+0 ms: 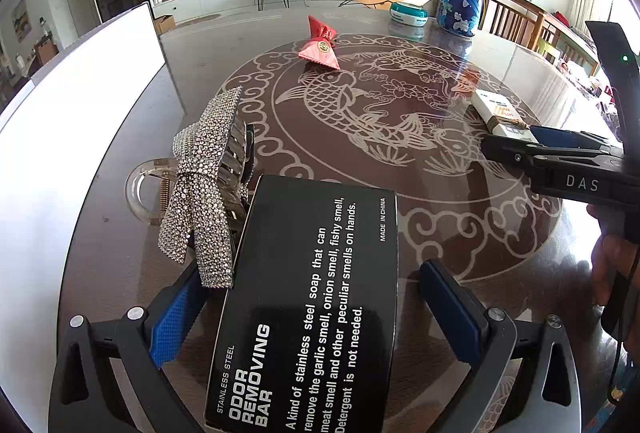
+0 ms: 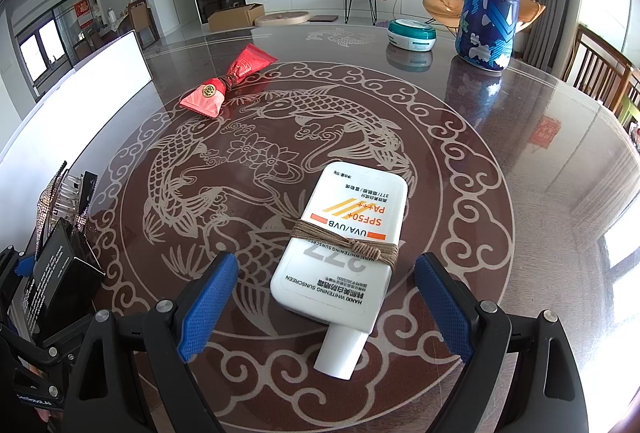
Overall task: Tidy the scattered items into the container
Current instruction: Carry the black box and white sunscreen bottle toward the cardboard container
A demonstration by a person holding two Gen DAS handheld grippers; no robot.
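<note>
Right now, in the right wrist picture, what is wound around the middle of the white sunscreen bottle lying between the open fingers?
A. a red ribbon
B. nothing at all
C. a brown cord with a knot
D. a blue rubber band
C: a brown knotted cord wraps the waist of the white sunscreen bottle, which lies flat on the table between the open fingers of the right gripper.

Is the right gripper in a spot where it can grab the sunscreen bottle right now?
Probably yes. The right gripper is open, with its blue fingers on either side of the sunscreen bottle, which lies flat on the table. Nothing sits between them; the cap end points toward the gripper.
</note>
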